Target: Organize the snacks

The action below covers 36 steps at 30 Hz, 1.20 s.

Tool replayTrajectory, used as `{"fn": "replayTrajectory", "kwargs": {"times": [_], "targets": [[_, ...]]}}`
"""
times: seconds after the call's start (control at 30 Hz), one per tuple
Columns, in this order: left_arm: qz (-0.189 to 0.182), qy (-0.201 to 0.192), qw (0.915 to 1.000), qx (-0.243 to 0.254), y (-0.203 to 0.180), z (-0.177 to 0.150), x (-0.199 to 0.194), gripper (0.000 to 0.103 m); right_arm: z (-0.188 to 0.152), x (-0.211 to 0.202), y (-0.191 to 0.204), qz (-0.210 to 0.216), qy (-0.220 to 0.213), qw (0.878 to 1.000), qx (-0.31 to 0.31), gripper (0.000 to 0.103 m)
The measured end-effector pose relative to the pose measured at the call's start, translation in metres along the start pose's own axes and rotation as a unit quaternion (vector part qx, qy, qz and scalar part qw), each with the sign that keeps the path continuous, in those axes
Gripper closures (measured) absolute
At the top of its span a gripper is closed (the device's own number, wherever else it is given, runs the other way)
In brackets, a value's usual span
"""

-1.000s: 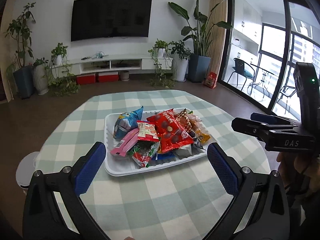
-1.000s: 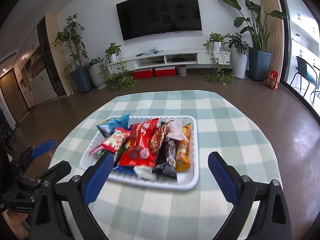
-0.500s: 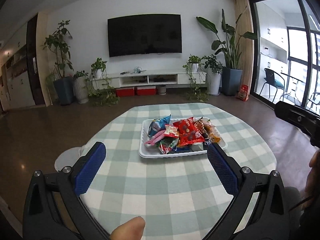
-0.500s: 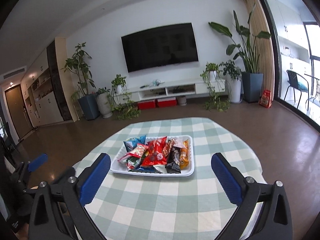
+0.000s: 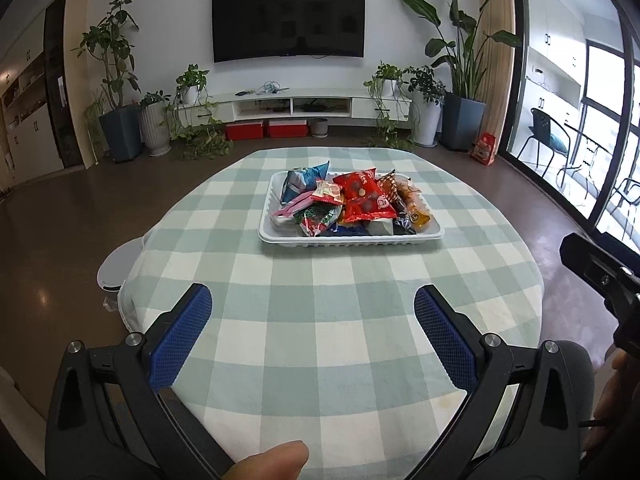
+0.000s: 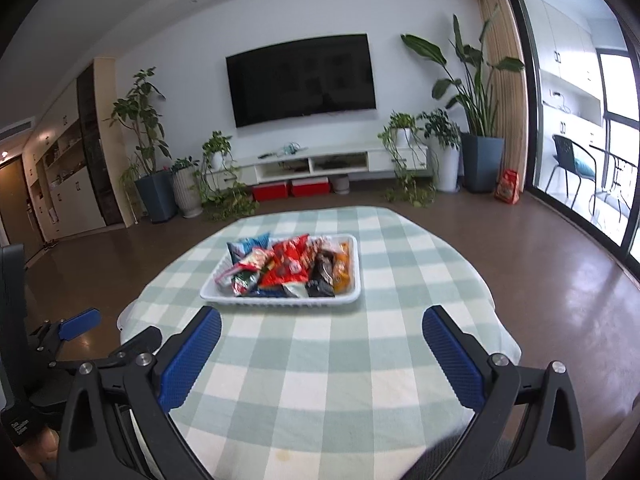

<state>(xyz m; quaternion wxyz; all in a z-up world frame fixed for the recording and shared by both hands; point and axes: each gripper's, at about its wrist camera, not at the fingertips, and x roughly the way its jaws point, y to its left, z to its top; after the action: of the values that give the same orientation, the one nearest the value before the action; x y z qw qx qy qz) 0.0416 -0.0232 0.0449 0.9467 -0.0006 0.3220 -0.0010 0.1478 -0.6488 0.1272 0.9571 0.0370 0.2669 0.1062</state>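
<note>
A white tray [image 5: 344, 239] sits on the far half of a round table with a green-and-white checked cloth [image 5: 328, 320]. It holds several snack packets, among them a red bag [image 5: 366, 198], a blue bag [image 5: 302, 180] and an orange packet [image 5: 416, 208]. The tray also shows in the right wrist view [image 6: 280, 300]. My left gripper [image 5: 312, 320] is open and empty above the table's near part, well short of the tray. My right gripper [image 6: 320, 340] is open and empty, also near the front edge.
A white stool or bin [image 5: 118, 264] stands left of the table. A TV [image 5: 288, 20], a low cabinet and potted plants line the back wall. Glass doors [image 5: 580, 120] are on the right. The other gripper shows at the frame edges [image 6: 60, 332].
Both grippers have pulled back and up from the tray; the tray now looks smaller and farther away. Both stay open and empty.
</note>
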Motion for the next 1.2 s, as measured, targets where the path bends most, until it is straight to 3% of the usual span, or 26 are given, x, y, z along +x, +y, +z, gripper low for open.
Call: {"fn": "replayTrajectory", "kwargs": {"times": [0.33,1.2], "targets": [[0.0,0.019,0.9998,-0.005,0.003,-0.006,0.018,0.0,-0.022,0.017,0.005,-0.005,0.045,0.999,-0.005,0.0],[0.009,0.046,0.9988,-0.009,0.01,-0.015,0.042,0.0,-0.032,0.036,0.002,-0.016,0.083,0.996,0.005,0.0]]}}
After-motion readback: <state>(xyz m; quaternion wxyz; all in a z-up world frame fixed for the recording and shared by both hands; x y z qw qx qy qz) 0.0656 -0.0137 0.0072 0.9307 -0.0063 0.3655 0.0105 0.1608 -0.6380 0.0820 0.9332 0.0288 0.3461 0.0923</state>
